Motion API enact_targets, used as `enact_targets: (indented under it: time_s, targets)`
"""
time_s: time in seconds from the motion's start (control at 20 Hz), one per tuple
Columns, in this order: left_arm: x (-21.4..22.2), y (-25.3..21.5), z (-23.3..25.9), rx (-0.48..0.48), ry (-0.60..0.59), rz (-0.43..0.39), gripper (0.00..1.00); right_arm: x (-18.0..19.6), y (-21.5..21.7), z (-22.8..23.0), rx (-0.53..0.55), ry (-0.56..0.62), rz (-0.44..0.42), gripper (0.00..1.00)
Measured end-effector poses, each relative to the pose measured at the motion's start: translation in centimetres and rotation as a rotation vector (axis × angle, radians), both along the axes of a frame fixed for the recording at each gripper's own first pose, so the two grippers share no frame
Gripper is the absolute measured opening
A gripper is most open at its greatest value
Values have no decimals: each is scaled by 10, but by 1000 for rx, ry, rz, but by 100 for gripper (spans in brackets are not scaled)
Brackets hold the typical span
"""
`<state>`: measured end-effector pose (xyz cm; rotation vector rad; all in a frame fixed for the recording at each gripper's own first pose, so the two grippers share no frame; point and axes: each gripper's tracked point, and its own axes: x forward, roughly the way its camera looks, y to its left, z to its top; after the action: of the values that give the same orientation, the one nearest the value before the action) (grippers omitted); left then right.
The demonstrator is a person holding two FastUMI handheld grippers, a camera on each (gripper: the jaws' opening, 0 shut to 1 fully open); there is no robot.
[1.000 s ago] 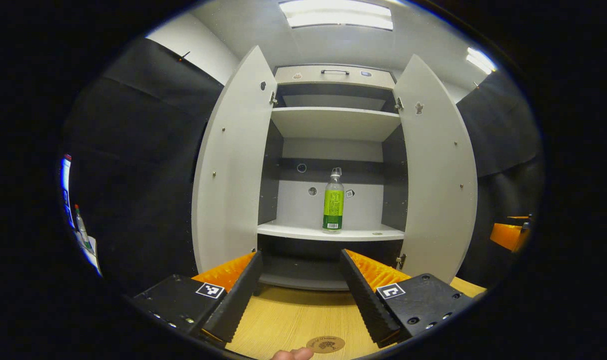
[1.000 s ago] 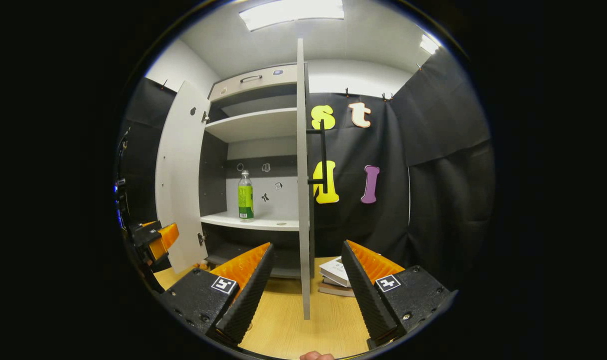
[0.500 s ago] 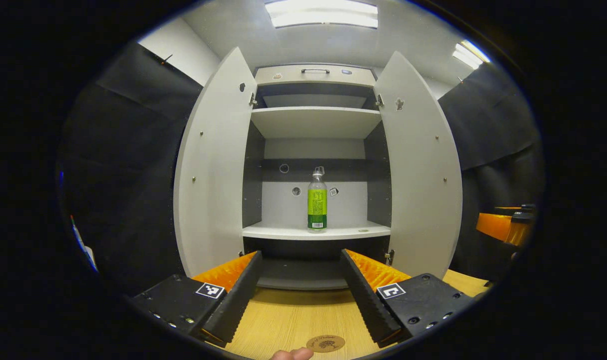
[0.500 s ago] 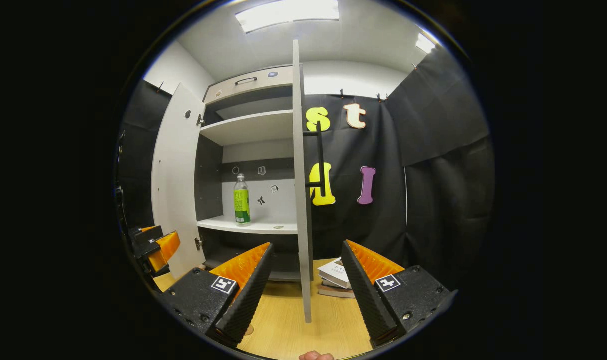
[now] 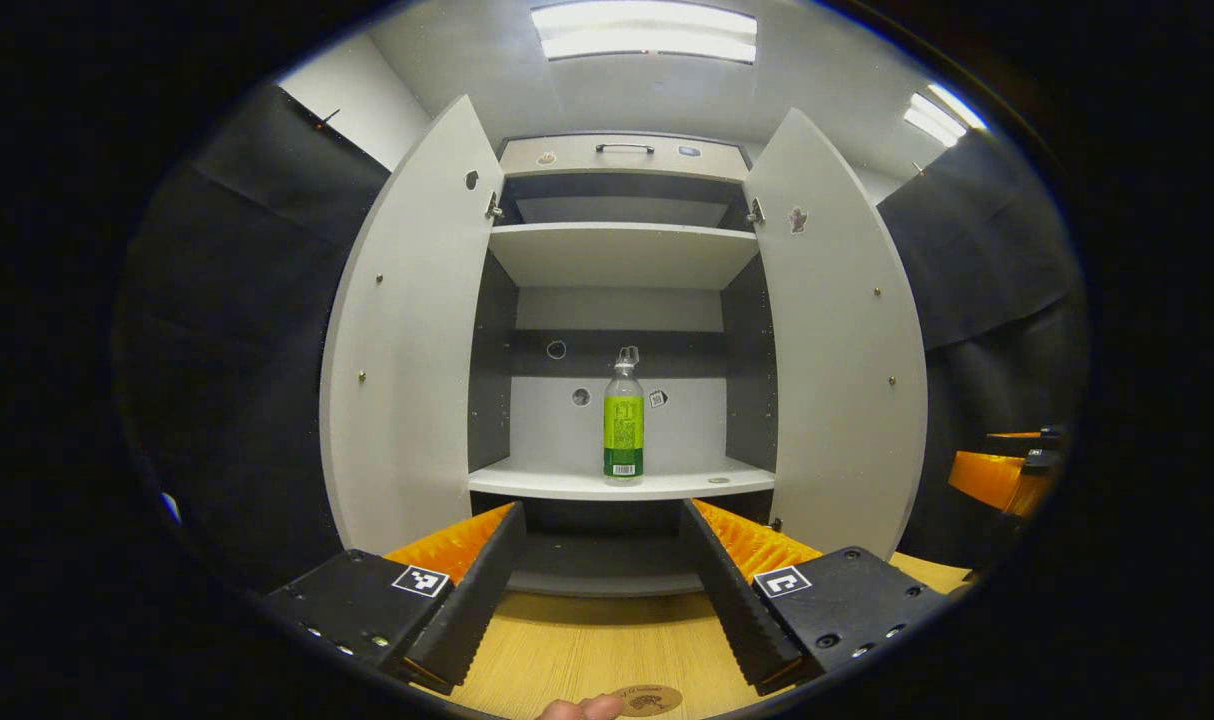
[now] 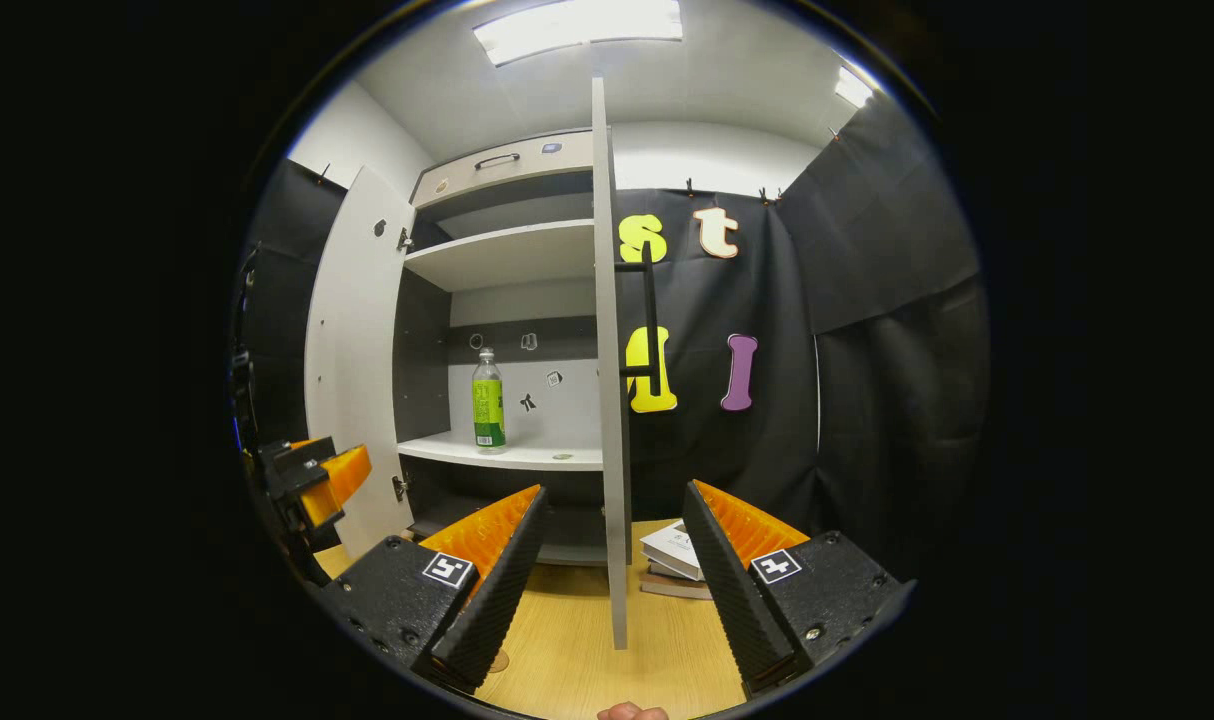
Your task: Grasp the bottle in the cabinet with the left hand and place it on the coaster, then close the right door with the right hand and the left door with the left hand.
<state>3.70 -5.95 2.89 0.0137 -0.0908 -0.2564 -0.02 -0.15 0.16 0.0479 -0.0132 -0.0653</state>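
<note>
1. Left gripper view: the left gripper is at the bottom, with its two fingers spread wide apart and nothing between them.
2. It is low over the wooden table, and the round brown coaster lies on the table at the very near edge.
3. A fingertip of the person peeks in just left of the coaster.
4. Farther off stands the cabinet, with the left door and the right door both swung open.
5. The bottle stands upright on the lower shelf, close to the front edge and about in the middle.
6. The bottle has a green label and a pale cap, and it is well apart from the gripper.
7. At the far right edge, part of the right gripper shows.
8. Right gripper view: the right gripper is at the bottom, fingers spread wide and holding nothing.
9. The right door is seen edge-on, right between the two fingers but farther away, with a dark handle on its right side.
10. The bottle stands on the lower shelf, left of that door.
11. The left door is open on the left, and the left gripper is near its bottom.
12. A small stack of books lies on the table, to the right of the door.
</note>
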Motion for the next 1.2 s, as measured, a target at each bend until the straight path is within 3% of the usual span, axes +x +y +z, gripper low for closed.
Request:
enact_targets:
  time_s: [0.1,0.15,0.2,0.3,0.35,1.2]
  targets:
    - [13,-11,11,-6,-17,-37,95,2,-1,-2,9,2,-9,83]
    - [21,-18,15,2,-22,-62,90,2,-3,-3,15,6,-15,83]
    - [29,-29,16,12,-16,-98,95,3,-3,-3,20,8,-19,83]
    - [47,-47,16,20,-3,-152,90,3,-4,-3,22,11,-31,83]
    - [58,-53,19,21,-8,-162,94,4,-5,-3,22,11,-40,83]
    - [278,-78,28,-6,7,-142,94,8,-43,2,-42,24,-188,83]
